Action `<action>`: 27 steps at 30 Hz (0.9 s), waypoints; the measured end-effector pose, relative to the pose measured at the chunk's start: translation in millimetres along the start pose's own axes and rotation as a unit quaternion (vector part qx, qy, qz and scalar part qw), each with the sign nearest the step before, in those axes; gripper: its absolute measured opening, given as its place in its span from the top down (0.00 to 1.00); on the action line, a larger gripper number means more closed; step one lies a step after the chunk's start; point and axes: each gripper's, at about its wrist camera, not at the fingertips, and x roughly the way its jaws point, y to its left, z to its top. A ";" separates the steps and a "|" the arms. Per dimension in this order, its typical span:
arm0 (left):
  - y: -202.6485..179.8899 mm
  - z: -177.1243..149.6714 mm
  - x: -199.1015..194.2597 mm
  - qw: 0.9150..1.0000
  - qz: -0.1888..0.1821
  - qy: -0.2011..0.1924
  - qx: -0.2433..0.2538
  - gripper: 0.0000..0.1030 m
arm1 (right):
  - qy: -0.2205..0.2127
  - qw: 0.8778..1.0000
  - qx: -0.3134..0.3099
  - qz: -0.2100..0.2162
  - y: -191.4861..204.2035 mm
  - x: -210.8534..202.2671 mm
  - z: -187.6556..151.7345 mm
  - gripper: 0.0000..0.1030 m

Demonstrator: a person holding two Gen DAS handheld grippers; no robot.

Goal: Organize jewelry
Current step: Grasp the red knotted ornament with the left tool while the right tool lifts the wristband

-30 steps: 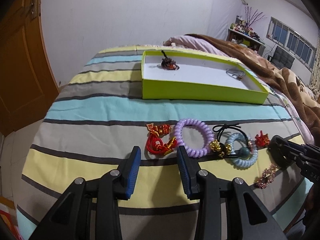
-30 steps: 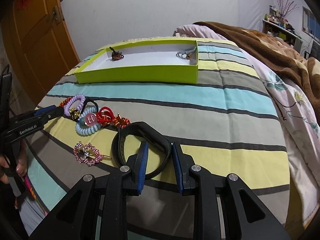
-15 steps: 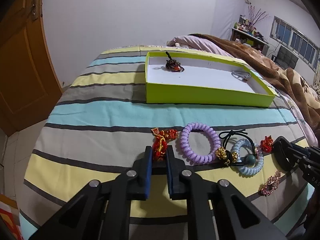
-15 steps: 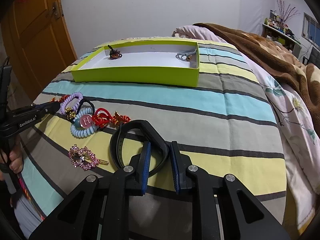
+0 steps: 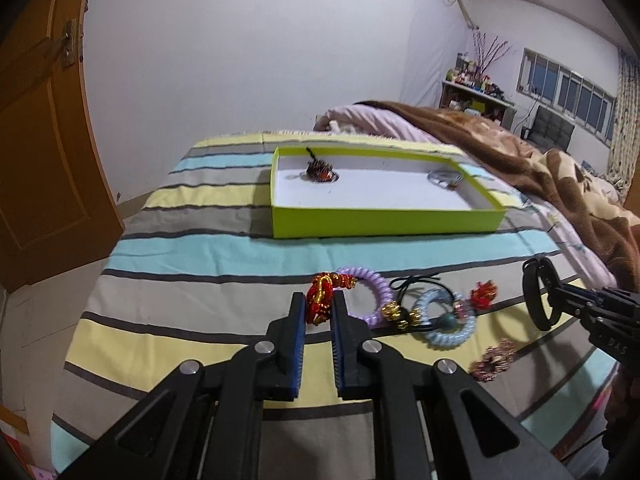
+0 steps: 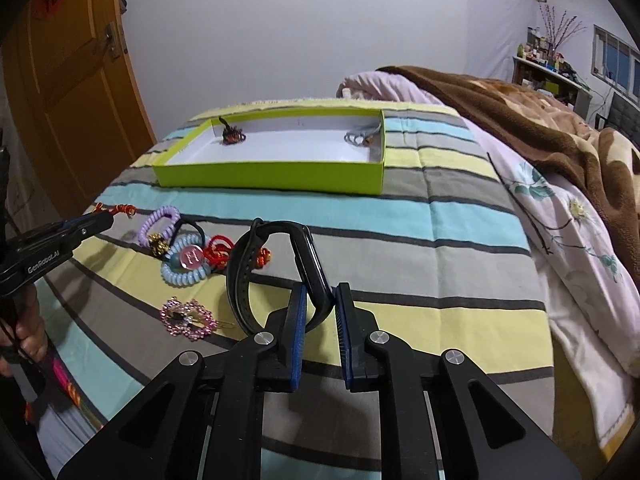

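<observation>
Left gripper (image 5: pixel 318 310) pinches red-gold charm (image 5: pixel 320 300): light, floppy. Right gripper (image 6: pixel 320 300) clamps black band (image 6: pixel 244 276) at strap: flexible, springy.

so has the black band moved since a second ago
Yes. The black band, flat on the striped bedspread earlier, now hangs lifted, clamped in the right gripper, overlapping the stripes nearer the green box.

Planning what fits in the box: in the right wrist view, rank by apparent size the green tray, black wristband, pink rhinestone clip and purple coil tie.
1. green tray
2. black wristband, though nearness to the camera inflates it
3. pink rhinestone clip and purple coil tie: look alike, unranked
</observation>
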 end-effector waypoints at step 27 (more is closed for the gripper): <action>-15.0 30.9 -17.9 0.999 -0.038 -0.039 0.004 0.88 | -0.035 0.999 -0.003 0.007 11.1 -14.0 35.5 0.86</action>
